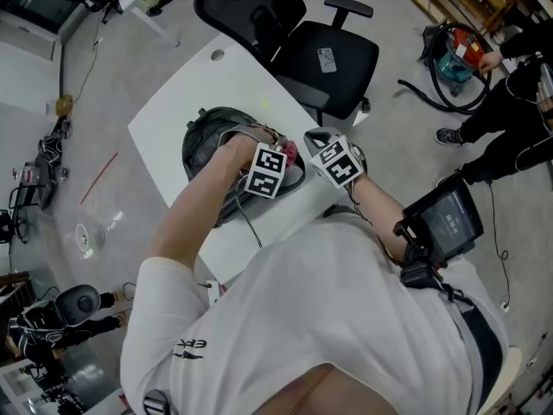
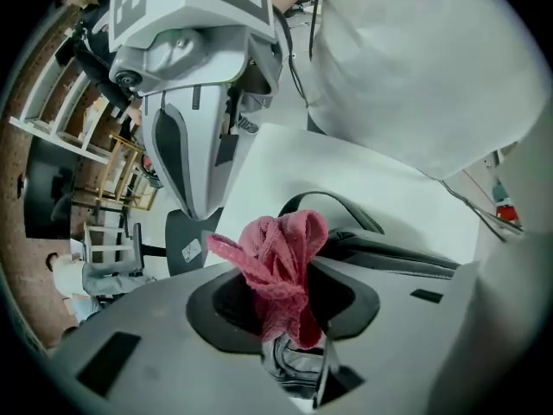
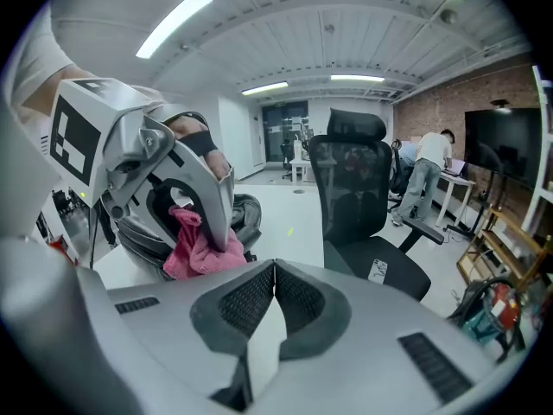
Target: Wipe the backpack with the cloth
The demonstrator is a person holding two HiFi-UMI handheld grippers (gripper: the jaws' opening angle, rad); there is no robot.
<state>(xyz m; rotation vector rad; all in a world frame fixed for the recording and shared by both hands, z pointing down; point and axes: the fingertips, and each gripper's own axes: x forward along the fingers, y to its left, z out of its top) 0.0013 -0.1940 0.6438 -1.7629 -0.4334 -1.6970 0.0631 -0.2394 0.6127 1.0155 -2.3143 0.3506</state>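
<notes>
A white table point(image 1: 168, 124) stands on a pale grey workshop floor, with loose cables and gear at the far left. On the table lies the dark grey backpack point(image 1: 210, 137), slumped flat so that its broad upper face is the one open to wiping.

At the bag's right edge comes the left gripper point(image 2: 287, 308). Its jaws are clamped on the pink cloth point(image 2: 278, 253), which is bunched into a wad that sticks out past the tips. That looks deliberate, since a wad standing proud meets the fabric before the hard jaws do. One of the bag's curved straps point(image 2: 335, 204) shows just beyond the cloth. Whether the cloth is already touching the bag cannot be told (the right gripper view only puts it very close).

Just beside it, the right gripper point(image 3: 274, 273) has its jaws pressed together with nothing between them. It hangs over the table edge near the bag, probably kept close to steady the bag if it slides.

Beyond the table stands a black office chair point(image 1: 333, 54).
</notes>
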